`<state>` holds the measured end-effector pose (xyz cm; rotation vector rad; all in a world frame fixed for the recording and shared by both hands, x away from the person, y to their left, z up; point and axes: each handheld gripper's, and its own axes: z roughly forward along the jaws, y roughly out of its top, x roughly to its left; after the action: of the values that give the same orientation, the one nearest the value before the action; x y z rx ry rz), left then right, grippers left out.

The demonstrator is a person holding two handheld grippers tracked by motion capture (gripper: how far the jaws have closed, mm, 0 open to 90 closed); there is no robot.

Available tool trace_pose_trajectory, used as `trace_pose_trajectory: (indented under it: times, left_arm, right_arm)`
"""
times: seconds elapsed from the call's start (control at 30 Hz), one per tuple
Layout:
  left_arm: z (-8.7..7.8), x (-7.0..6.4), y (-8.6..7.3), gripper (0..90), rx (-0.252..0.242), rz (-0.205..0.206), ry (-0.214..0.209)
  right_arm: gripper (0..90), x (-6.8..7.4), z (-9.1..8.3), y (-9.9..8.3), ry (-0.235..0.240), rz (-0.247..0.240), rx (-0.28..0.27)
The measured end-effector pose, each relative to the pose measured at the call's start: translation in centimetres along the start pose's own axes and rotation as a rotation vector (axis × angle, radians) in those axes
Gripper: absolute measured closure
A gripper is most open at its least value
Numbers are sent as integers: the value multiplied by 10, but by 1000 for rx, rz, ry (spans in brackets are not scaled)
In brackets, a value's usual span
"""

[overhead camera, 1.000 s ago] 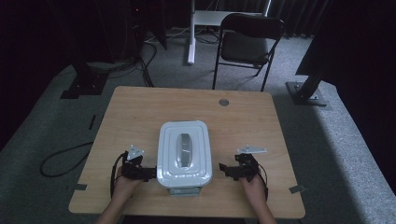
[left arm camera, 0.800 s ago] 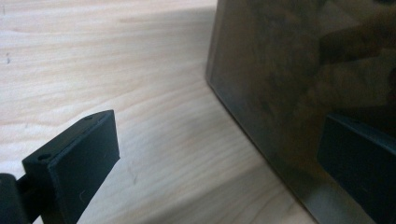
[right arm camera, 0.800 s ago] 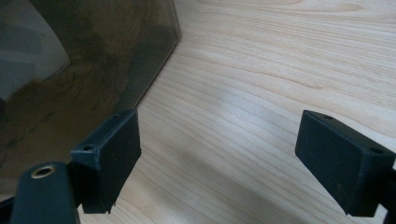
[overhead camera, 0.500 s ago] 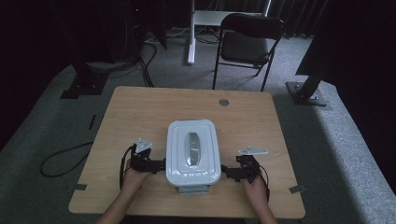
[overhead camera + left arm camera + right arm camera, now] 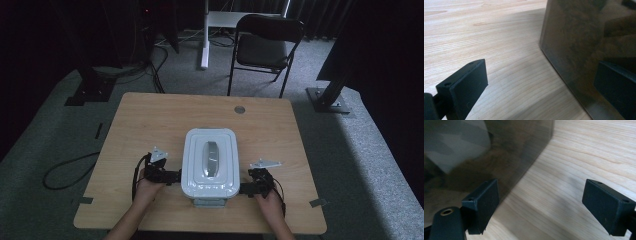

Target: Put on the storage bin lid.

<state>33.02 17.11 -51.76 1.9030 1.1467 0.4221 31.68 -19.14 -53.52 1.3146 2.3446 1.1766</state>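
Observation:
A white lidded box with a grey handle on its lid stands on the near middle of the wooden table. My left gripper is at the box's left side and my right gripper at its right side, each held by a hand. In the left gripper view the gripper stands open, its right jaw against the box's dark smoky wall. In the right gripper view the gripper is open too, its left jaw close beside the box wall. Neither gripper closes on anything.
A round grommet sits near the table's far edge. Behind the table stand a black chair and a white stand. A cable lies on the floor at the left.
The box has shifted a little to the right and away. My left gripper moved right up to its side. The right gripper stayed almost where it was.

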Motion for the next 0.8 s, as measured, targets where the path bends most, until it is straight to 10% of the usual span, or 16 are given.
trace_pose_trajectory:
  times: [0.8]
  left_arm:
    - [-35,38,-37,5,0,-45,55]
  right_arm:
    - [108,-42,-32,-24,-338,30,-178]
